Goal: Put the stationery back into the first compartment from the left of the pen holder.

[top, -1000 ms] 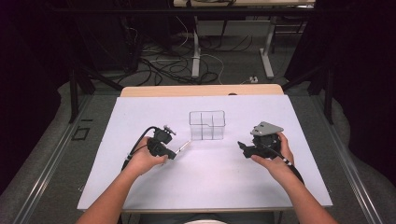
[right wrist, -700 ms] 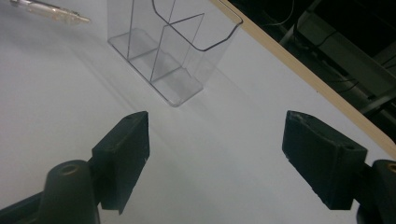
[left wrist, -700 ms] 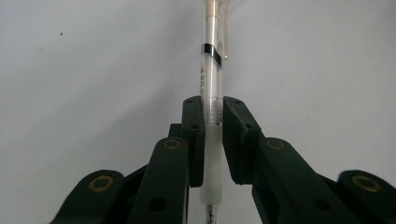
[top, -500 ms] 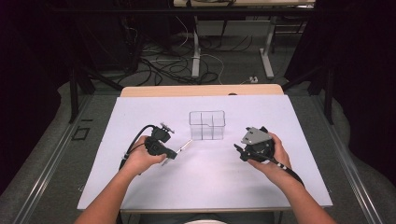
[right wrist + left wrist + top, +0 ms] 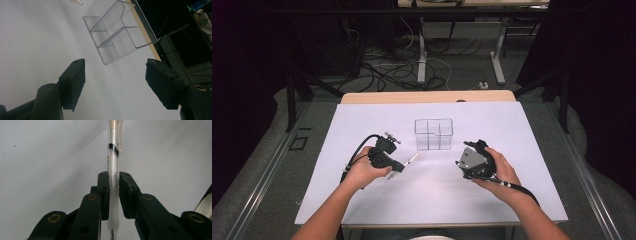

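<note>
A: From the high view first. White sheet (image 5: pixel 432 200) over the table, wooden edge (image 5: pixel 427 96) bare along the far side. Clear divided organizer (image 5: pixel 433 134) near the middle, slightly toward the far half, well in from every edge of the sheet.

B: And around it?

A: Bare white to the left, right and behind. Left gripper (image 5: pixel 398 166) near its front left corner, clamped on a pen (image 5: pixel 411 160) pointing up toward that corner, tip just short of it. Right gripper (image 5: pixel 460 165) near the front right corner, apart from the wall. Wide bare strip along the near edge, crossed by both forearms.

B: Left gripper view?

A: Jaws narrow, pressed on either side of the clear pen (image 5: pixel 113 170) at the top of its frosted grip. Barrel running straight up past the jaw tips, clip (image 5: pixel 119 137) at the top right. Plain white surface on both sides.

B: Right gripper view?

A: Jaws spread wide, nothing between them but white sheet. Organizer (image 5: pixel 117 32) ahead and tilted in frame, compartments empty, apart from both jaw tips. Table edge (image 5: pixel 147 37) just beyond its far wall, dark floor past that
</note>
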A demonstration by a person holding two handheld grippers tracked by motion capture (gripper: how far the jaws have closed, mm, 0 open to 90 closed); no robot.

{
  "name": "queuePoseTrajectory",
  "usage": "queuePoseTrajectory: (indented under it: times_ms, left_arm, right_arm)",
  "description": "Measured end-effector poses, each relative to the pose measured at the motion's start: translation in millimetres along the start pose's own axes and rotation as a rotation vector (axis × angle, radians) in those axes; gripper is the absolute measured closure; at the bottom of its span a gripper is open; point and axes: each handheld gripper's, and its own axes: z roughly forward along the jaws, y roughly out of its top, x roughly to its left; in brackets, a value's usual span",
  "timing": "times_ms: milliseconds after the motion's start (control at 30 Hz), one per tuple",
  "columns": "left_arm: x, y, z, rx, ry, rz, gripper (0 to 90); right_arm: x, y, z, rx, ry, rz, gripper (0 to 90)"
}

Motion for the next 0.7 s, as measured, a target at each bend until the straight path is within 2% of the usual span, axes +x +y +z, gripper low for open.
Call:
queuePoseTrajectory:
  times_ms: [133,200,267,333,367,433,467,567,600,700]
  left_arm:
    - [-4.7,0.8,0.9,0.003,-0.029,0.007,79.6]
    - [-6.6,1.5,1.4,-0.004,-0.054,0.011,79.7]
    - [-9.1,2.0,1.6,-0.002,-0.069,0.005,79.6]
    - [-11.5,2.4,2.4,-0.01,-0.084,-0.001,79.7]
    - [-12.7,2.6,2.5,-0.008,-0.09,0.002,79.7]
    - [-15.3,3.1,3.1,-0.007,-0.093,0.007,79.7]
    - [-16.5,3.4,3.3,-0.003,-0.097,0.006,79.7]
    - [-19.7,4.0,6.1,0.003,-0.12,0.005,79.6]
    - [-21.1,4.1,7.6,0.003,-0.13,-0.002,79.6]
    - [-24.2,4.4,10.9,0.011,-0.153,0.0,79.7]
  right_arm:
    - [7.4,5.2,-0.1,0.012,0.003,-0.064,35.7]
    - [10.0,7.9,2.0,-0.011,0.017,-0.111,35.9]
    - [14.5,10.6,1.8,-0.004,0.019,-0.133,36.6]
    - [16.8,13.2,2.5,-0.006,0.022,-0.184,37.0]
    - [18.6,15.0,1.4,0.013,0.028,-0.192,37.1]
    - [22.3,16.5,4.0,-0.035,0.024,-0.218,37.5]
    - [24.5,17.6,3.5,-0.027,0.023,-0.228,37.6]
    - [30.7,20.7,5.8,-0.05,0.031,-0.289,39.3]
    - [35.3,21.7,6.4,-0.054,0.03,-0.276,39.7]
    - [41.6,24.6,6.6,-0.057,0.039,-0.361,43.8]
